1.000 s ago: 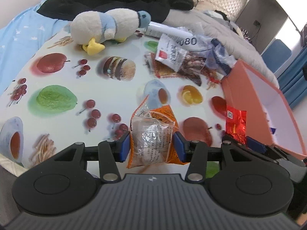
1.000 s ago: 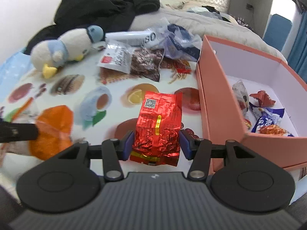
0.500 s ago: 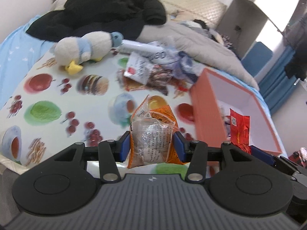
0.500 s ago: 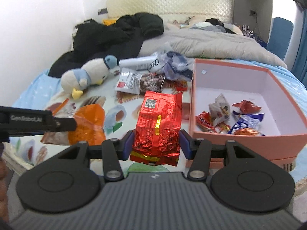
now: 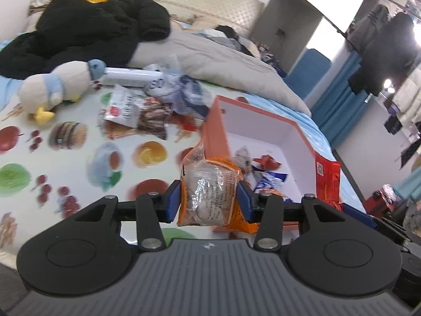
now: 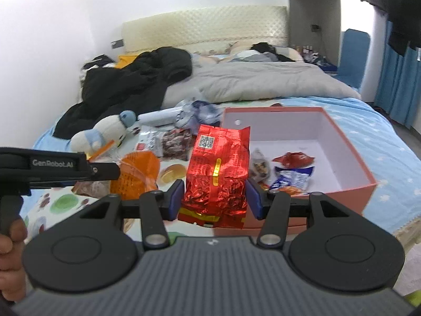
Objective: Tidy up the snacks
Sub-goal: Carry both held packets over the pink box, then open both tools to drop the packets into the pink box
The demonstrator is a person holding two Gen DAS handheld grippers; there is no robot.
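My left gripper [image 5: 209, 200] holds an orange and clear snack packet [image 5: 208, 192] upright, its jaws closing a little tighter on it, just before the near left corner of the orange box [image 5: 214, 129]. My right gripper [image 6: 214, 198] is shut on a red foil packet [image 6: 218, 173], held upright above the near left edge of the same box [image 6: 273, 108]. Several wrapped snacks [image 6: 292, 177] lie on the white floor of the box. The red packet [image 5: 326, 181] also shows at the right in the left wrist view, and the orange packet [image 6: 136, 173] at the left in the right wrist view.
A fruit-print cloth [image 5: 79, 163] covers the bed. On it lie a plush penguin [image 5: 58, 87], a white tube [image 5: 131, 76] and a pile of loose snack bags [image 5: 142, 110]. Black clothes [image 5: 92, 31] and a grey duvet [image 5: 223, 63] lie behind. A hand [image 6: 10, 250] grips the left tool.
Both grippers have risen and moved right toward the box, each still carrying its packet. The inside of the box now shows in both views.
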